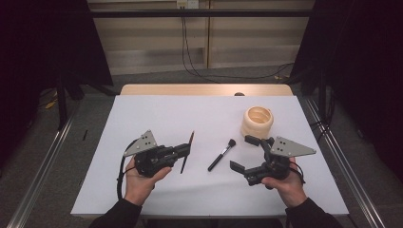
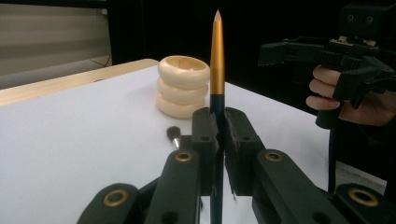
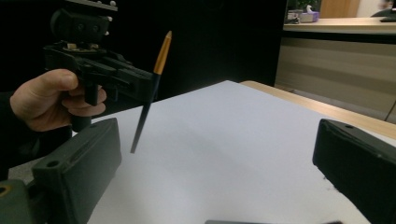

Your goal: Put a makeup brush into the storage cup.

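My left gripper (image 1: pixel 185 150) is shut on a thin brush (image 1: pixel 188 151) with a dark handle and a gold, pointed upper part. In the left gripper view the thin brush (image 2: pixel 216 60) stands upright between the closed pads (image 2: pixel 205 126), held clear of the white table top (image 1: pixel 157 118). A small black makeup brush (image 1: pixel 222 155) lies flat between the two hands. A cream ribbed holder (image 1: pixel 258 122) stands behind my right gripper (image 1: pixel 244 153), which is open with nothing between its fingers. The right gripper view has the thin brush (image 3: pixel 149 100) hanging from the left gripper (image 3: pixel 140 81).
The white sheet covers a wooden table whose far edge (image 1: pixel 204 89) shows bare wood. Metal rails (image 1: pixel 43 166) run along both sides on the floor. Cables (image 1: pixel 190 52) trail behind the table. The cream holder (image 2: pixel 183 86) and the small brush (image 2: pixel 173 135) lie ahead of the left gripper.
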Tool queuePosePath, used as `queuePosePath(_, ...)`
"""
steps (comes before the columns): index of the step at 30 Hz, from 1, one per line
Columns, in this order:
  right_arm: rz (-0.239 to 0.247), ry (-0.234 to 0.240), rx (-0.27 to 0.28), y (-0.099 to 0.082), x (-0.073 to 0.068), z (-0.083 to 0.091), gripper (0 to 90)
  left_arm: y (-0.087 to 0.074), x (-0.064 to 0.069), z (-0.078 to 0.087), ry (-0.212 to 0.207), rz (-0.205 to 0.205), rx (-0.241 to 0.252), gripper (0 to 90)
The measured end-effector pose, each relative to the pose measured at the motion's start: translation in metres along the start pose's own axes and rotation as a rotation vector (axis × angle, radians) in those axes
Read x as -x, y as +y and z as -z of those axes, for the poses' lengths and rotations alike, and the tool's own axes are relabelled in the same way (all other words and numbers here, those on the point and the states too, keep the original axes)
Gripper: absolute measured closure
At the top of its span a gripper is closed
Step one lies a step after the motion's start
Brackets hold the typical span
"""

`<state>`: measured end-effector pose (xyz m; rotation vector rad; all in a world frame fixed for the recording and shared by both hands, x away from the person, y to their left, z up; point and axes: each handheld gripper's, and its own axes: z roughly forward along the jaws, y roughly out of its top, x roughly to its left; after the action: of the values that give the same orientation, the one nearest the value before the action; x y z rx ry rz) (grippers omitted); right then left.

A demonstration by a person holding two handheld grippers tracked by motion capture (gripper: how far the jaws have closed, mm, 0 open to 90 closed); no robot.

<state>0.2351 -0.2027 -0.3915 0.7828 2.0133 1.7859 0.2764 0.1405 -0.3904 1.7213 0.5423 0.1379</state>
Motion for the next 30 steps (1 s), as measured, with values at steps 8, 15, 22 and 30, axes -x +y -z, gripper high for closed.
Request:
queuePosePath(8,0.012,0.018,0.011,0.012,0.002,-0.011,1.8,0.004,0.003,-0.015,-0.016,-0.004,0.003,83.5)
queuePosePath(15,-0.006,0.031,0.018,0.019,0.003,-0.023,5.3,0.011,0.008,-0.032,-0.034,-0.024,0.000,83.5)
queuePosePath(22,-0.012,0.065,0.033,0.029,0.006,-0.030,13.9,0.016,0.011,-0.041,-0.054,-0.028,0.000,83.5)
queuePosePath(30,-0.029,0.127,0.039,0.036,0.008,-0.046,33.4,0.012,0.014,-0.046,-0.059,-0.040,-0.012,83.5)
